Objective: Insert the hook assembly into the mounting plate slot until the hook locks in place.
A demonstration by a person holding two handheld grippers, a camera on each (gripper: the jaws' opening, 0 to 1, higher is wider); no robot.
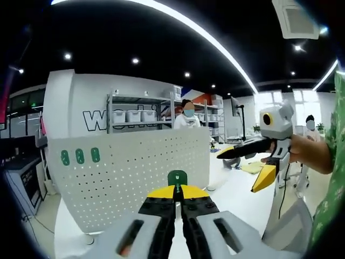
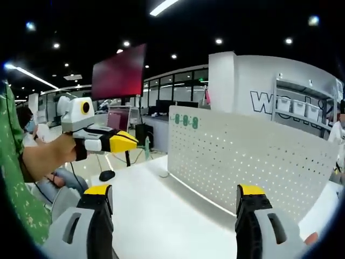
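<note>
Left gripper [image 1: 178,200]: jaws pinched on green hook [image 1: 177,178], hook upright at tips. Right gripper [image 2: 175,200]: jaws wide apart, nothing held. White perforated mounting plate [image 1: 129,172] stands upright on table [image 2: 156,216], straight ahead of hook, apart. Three green hooks [image 1: 80,156] in plate's upper corner. Left gripper nearer; judged next: push hook forward into slot.

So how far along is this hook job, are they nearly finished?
Partly. Three green hooks already sit in the top corner of the white pegboard. In hand: the left claw is shut on another green hook, held up facing the board but not yet in a slot. The right claw is open and empty. Left: pushing that hook in until it locks.
</note>
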